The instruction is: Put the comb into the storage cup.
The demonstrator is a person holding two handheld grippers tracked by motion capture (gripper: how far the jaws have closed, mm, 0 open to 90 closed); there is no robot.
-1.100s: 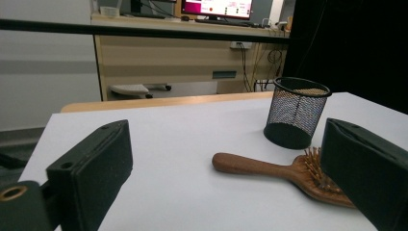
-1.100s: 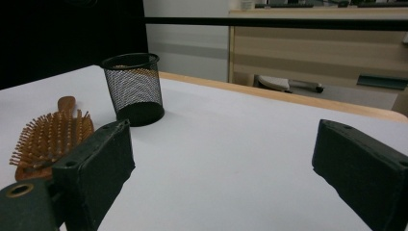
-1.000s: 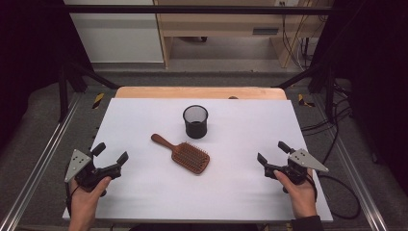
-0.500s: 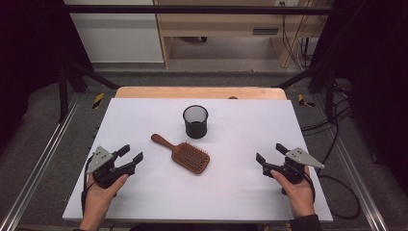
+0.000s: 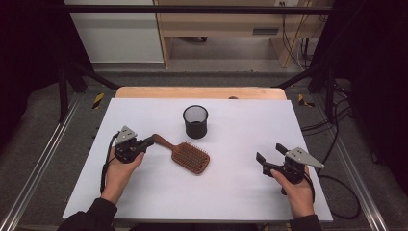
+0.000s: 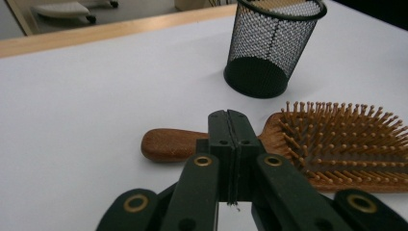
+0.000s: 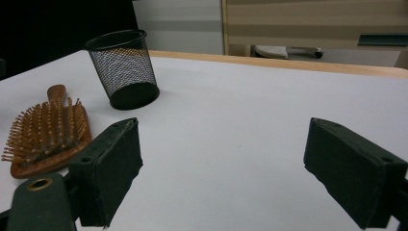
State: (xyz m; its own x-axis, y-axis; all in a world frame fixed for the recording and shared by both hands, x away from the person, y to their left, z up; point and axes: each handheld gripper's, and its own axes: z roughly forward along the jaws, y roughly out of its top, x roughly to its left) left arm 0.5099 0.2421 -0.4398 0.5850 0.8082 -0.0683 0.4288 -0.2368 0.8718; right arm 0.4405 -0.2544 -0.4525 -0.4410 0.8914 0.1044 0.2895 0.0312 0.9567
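A wooden paddle hairbrush [image 5: 190, 156] [image 6: 337, 149] [image 7: 48, 134] lies bristles up near the middle of the white table [image 5: 231, 197], its handle pointing left. A black mesh cup [image 5: 195, 121] [image 6: 269, 48] [image 7: 124, 67] stands upright just behind it. My left gripper [image 5: 150, 141] [image 6: 229, 120] is at the handle's end, and its jaws have just been closing. The pads now meet with nothing between them, and the handle passes behind the tips. At the right front of the table my right gripper [image 5: 270, 151] [image 7: 221, 159] is open and empty.
A wooden strip [image 5: 197, 92] runs along the table's far edge. Metal rails [image 5: 38, 168] flank the table, and cables [image 5: 337, 144] lie on the floor at the right. Bare white surface spreads between the brush and my right gripper.
My left hand has moved right from the table's left front to the brush handle, and its jaws have gone from wide open to shut. The right hand has stayed put.
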